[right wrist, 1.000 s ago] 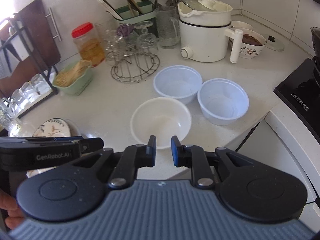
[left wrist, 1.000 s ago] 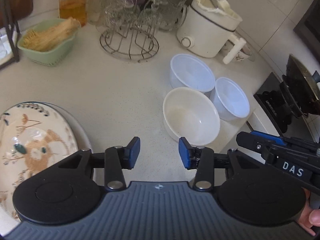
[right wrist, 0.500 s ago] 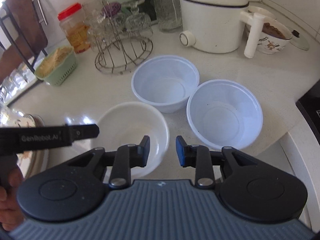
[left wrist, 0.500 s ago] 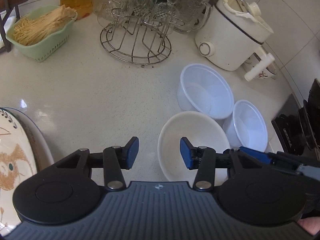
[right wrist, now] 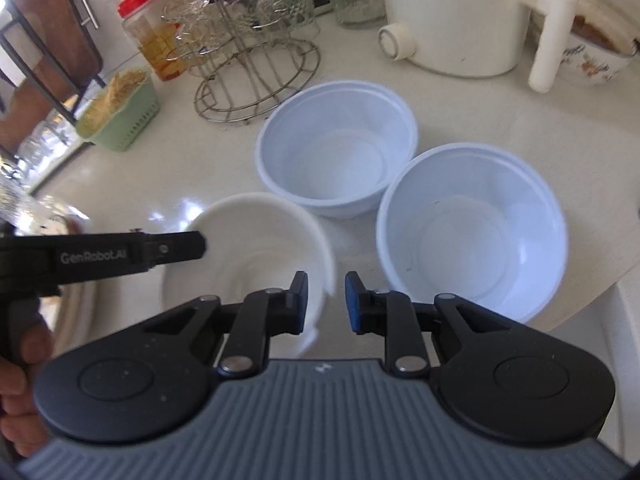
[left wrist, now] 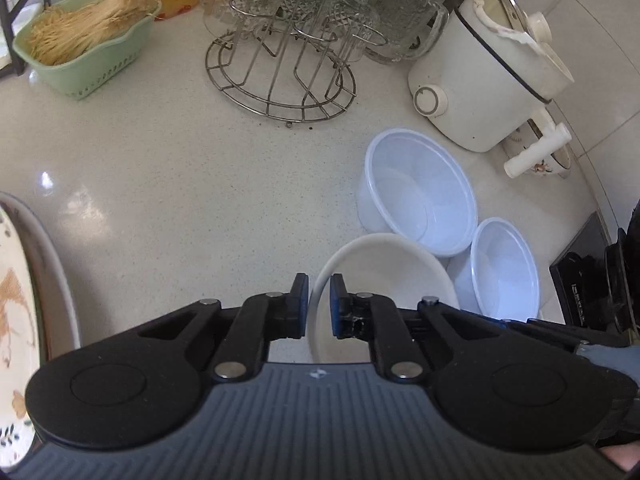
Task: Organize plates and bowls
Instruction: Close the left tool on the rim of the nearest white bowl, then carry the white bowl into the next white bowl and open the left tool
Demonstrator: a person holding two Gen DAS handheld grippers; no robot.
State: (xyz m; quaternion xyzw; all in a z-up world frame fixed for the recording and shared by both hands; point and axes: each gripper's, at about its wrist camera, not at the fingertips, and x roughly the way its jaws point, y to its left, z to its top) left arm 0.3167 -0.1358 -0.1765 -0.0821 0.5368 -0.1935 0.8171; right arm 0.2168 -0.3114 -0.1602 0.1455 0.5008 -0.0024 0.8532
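Desk [left wrist: 168, 168], pale speckled stone, kitchen corner. Cream bowl [left wrist: 384, 280], upright, near the front edge; its near-left rim stands between the pads of the left tool [left wrist: 319, 300], which is clamped narrow on that rim. Right tool [right wrist: 326, 300]: jaws closing, gap still showing, the cream bowl's right rim at the left pad; whether the pads touch it cannot be told. Two white bowls, both upright and empty: back bowl [right wrist: 336, 148] just behind the cream bowl, right bowl [right wrist: 472, 232] beside it, the pair touching or nearly so. Patterned plate [left wrist: 16, 300] at the left edge of the left view, lying on a larger grey plate, well apart from the bowls. Further back: wire rack [left wrist: 280, 76] hung with glasses, green basket [left wrist: 84, 64] of pale sticks, red-lidded jar [right wrist: 154, 40], white cooker [left wrist: 484, 80] with a side handle, and a flowered bowl [right wrist: 596, 56] behind that handle. A hand [right wrist: 20, 372] grips the left tool's handle in the right view.
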